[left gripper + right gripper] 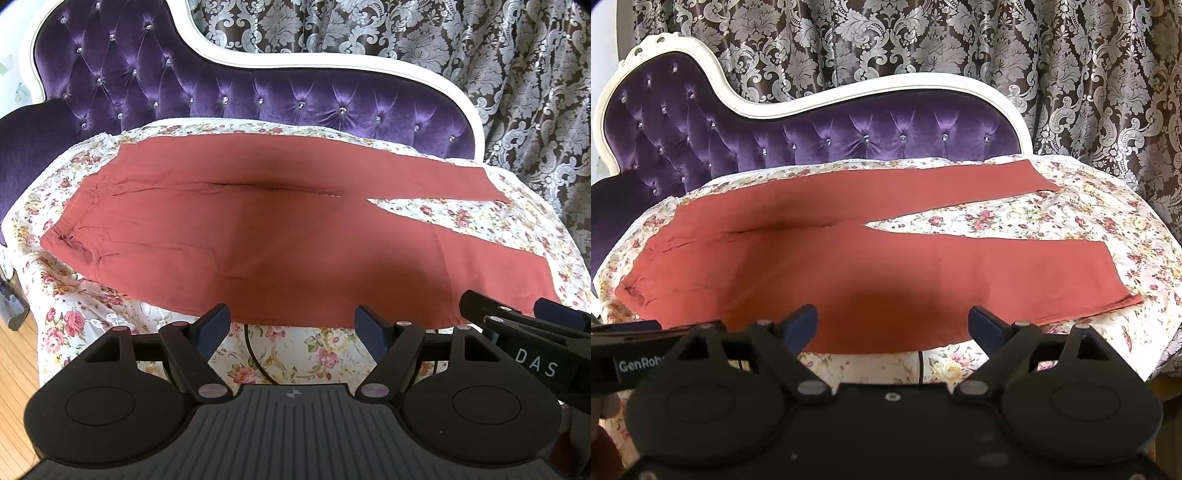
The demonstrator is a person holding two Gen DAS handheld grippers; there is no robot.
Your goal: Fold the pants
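Rust-red pants lie flat on a floral sheet, waistband at the left, two legs spread apart toward the right. They also show in the right wrist view. My left gripper is open and empty, hovering at the pants' near edge. My right gripper is open and empty, also at the near edge, a little to the right. The right gripper shows in the left wrist view at the lower right. Part of the left gripper shows at the left edge of the right wrist view.
The sheet covers a purple tufted sofa with a white frame, its backrest behind the pants. Patterned curtains hang behind. Wooden floor shows at the lower left. A dark cable lies on the sheet near the front edge.
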